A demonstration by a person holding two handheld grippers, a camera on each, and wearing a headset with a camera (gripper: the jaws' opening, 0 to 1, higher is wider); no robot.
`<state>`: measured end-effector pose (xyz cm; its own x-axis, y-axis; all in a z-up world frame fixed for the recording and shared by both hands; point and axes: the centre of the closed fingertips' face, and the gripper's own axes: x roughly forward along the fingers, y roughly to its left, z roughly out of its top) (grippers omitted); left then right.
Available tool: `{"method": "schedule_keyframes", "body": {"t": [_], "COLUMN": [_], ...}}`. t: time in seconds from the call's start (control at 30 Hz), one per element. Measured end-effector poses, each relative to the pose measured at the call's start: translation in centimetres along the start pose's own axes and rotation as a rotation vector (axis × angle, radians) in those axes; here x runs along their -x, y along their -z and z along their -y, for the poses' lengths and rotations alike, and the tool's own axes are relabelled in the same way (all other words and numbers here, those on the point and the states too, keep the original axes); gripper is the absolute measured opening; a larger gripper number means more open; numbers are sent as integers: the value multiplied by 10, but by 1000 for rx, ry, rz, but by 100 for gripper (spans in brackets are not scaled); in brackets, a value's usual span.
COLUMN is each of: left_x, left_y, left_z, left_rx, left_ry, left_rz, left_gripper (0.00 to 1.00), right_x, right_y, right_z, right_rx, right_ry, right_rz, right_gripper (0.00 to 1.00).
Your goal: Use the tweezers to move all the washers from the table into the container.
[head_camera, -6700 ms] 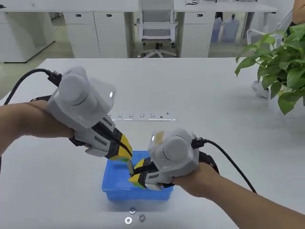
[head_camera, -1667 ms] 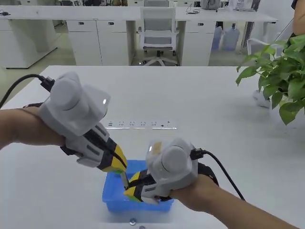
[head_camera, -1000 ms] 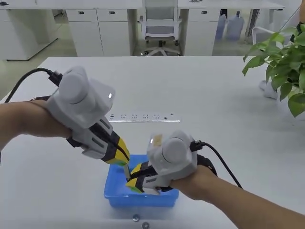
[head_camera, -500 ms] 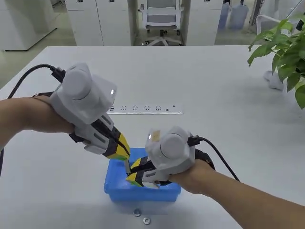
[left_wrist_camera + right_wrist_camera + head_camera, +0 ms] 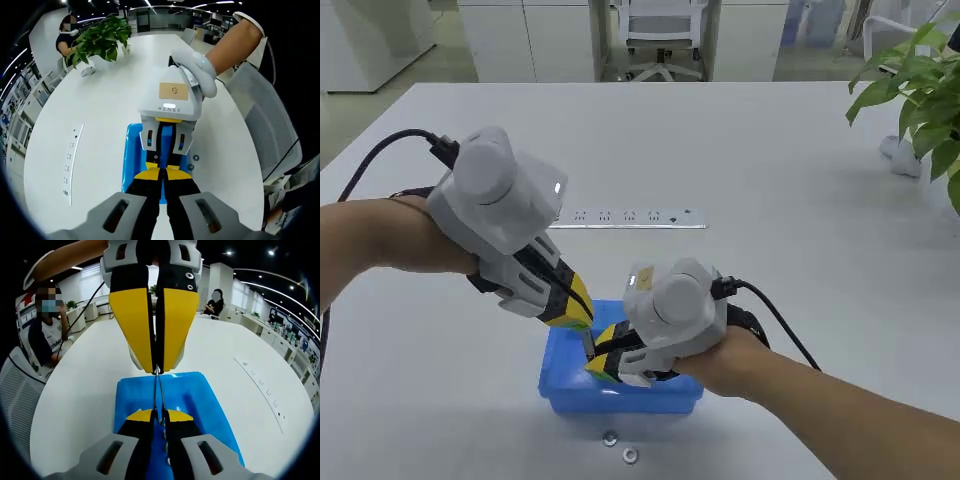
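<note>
1. The left gripper [image 5: 582,322] has its yellow-tipped jaws pressed almost together, with a thin dark slit between them. It pinches the upper end of the tweezers [image 5: 156,385] above the blue container [image 5: 560,388].
2. The right gripper [image 5: 600,366] meets it tip to tip, lower down and just over the container's open top. Its jaws are closed up on the lower part of the tweezers.
3. The tweezers run as a thin metal strip between the two sets of jaws, over the inside of the container. Their points are hidden behind the right gripper's jaws, so I cannot tell whether they carry anything.
4. Two washers [image 5: 610,438] lie close together on the table [image 5: 800,200], just outside the container's near wall and not touching it.
5. The container is rectangular and sits flat on the white table.
6. Past the container's far wall a strip of sockets [image 5: 630,216] is set into the table top.
7. Well beyond the container, at the far edge of the table, stands an office chair [image 5: 655,30]. A leafy plant [image 5: 920,70] is off to the container's far right.
</note>
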<state>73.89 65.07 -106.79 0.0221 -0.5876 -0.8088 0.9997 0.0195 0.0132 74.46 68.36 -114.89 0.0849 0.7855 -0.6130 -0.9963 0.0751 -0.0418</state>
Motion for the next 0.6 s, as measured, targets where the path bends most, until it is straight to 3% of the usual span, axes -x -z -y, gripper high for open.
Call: {"method": "schedule_keyframes", "body": {"t": [0.6], "left_x": [5], "left_y": [-4], "left_z": [3], "left_rx": [-9], "left_ry": [-11], "left_rz": [-2], "left_gripper": [5], "right_x": [5], "right_y": [-4], "right_z": [0], "right_rx": [10], "right_ry": [6], "right_rz": [-1], "right_gripper": [11]}}
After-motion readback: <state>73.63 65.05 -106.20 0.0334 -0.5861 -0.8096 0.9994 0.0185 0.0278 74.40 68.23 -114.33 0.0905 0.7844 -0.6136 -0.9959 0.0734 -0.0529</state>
